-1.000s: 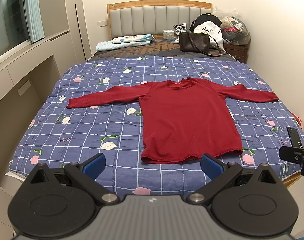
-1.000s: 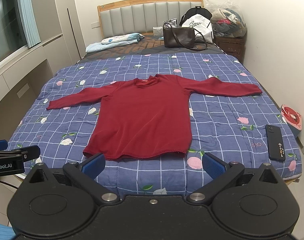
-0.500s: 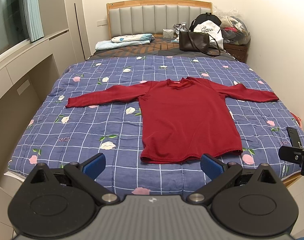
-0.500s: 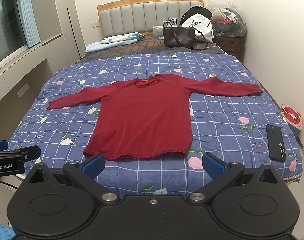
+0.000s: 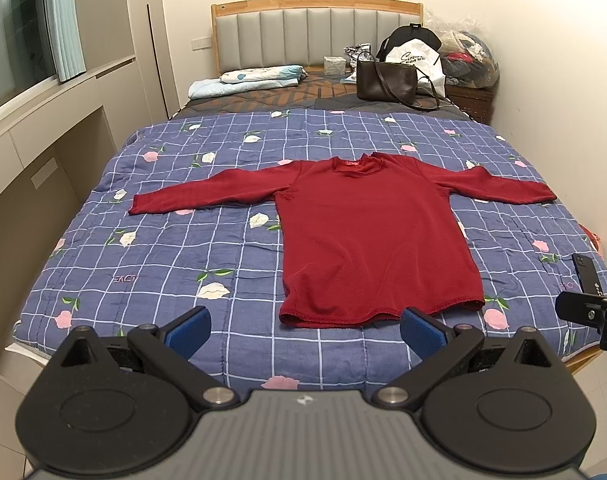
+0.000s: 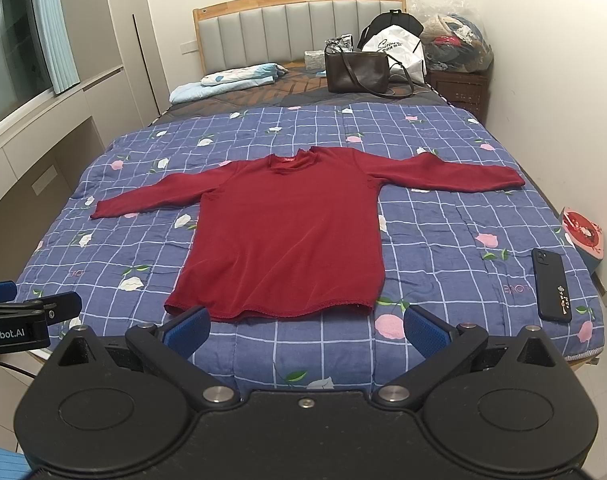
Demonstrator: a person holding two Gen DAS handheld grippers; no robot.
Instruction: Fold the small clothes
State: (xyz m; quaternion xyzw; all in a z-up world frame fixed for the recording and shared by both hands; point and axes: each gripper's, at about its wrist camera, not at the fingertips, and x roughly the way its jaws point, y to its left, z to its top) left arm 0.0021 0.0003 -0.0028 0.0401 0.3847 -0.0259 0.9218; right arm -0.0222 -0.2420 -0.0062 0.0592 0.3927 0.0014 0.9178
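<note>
Both sets of jaws are spread wide and hold nothing. The left gripper [image 5: 305, 326] hangs above the near edge of the bed, its blue fingertips [image 5: 189, 330] framing the shirt's hem without touching it. The right gripper [image 6: 307, 326] sits in much the same pose, with empty air between its fingers; in its view the left tool shows at 9 o'clock.

Over the last second almost nothing has changed: the view has drifted only slightly, the shirt has not stirred, and neither tool has closed. That suggests the fold has not begun and this is the pause before the first reach.

The red long-sleeved shirt [image 5: 373, 236] lies flat in the middle of the blue checked quilt [image 5: 163, 264], collar toward 12 o'clock, hem nearest the grippers, one sleeve stretched toward 9 o'clock and the other toward 3. It looks smooth, though the fisheye bends the edges, so small wrinkles may go unseen.

A black phone [image 6: 551, 284] rests on the quilt at about 4 o'clock in the right view, well apart from the shirt. A brown handbag [image 6: 357, 70] and a white bag [image 6: 395, 50] sit far off at 12 to 1 o'clock by the headboard [image 6: 295, 30].
</note>
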